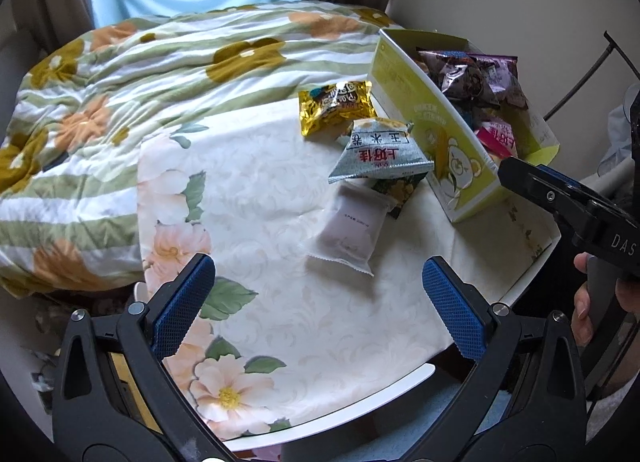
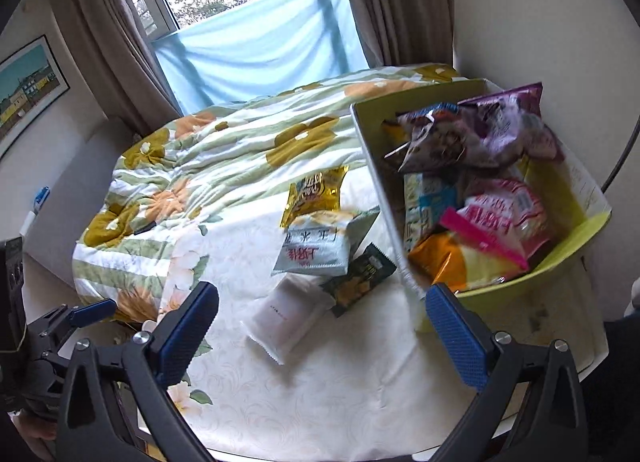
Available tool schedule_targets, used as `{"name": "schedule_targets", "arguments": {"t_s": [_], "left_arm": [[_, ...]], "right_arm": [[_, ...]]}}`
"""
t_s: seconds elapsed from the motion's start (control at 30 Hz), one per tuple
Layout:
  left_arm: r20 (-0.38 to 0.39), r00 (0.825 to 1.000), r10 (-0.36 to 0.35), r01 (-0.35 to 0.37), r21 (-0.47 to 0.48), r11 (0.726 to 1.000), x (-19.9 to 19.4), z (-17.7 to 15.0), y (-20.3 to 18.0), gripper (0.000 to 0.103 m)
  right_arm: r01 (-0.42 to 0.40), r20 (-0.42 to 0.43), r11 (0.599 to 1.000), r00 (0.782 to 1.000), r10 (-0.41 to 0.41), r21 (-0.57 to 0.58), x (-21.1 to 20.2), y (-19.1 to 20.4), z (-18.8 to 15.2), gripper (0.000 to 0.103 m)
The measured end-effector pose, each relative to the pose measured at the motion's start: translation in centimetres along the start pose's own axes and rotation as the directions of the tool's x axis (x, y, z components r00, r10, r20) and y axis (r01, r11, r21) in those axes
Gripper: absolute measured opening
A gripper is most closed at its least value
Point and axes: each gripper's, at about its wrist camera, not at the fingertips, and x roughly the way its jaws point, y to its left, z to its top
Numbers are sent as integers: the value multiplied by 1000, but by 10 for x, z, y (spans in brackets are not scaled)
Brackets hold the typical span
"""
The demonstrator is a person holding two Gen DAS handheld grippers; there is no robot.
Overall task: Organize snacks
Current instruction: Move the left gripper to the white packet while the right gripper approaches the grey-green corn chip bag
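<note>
left claw (image 1: pixel 318 298): black frame; blue textured pads | right claw (image 2: pixel 322 326): same; silver screws

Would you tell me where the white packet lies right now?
In both views the white packet lies on the tablecloth, left of the box, its far end touching the dark packet.

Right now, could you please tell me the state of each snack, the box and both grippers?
left gripper: jaws open, empty.
right gripper: jaws open, empty.
yellow-green box: open-topped, holding several packets.
gold packet: flat on the table.
grey-green packet: resting on the dark packet.
dark packet: partly covered.
white packet: flat, sealed.
</note>
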Motion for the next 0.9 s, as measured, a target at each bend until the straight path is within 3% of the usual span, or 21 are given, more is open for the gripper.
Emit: {"name": "schedule_targets", "arguments": {"t_s": [0.33, 0.8, 0.9], "left_arm": [[-40, 996, -75, 75, 4, 997, 64, -3, 0, 102], [-96, 992, -87, 92, 49, 995, 162, 7, -16, 102], [-111, 990, -89, 96, 54, 994, 173, 9, -20, 92]], "right_arm": [[-80, -36, 983, 996, 87, 167, 51, 8, -6, 103], [-69, -48, 936, 995, 91, 346, 101, -23, -10, 103], [-88, -35, 916, 993, 110, 391, 105, -29, -12, 103]]}}
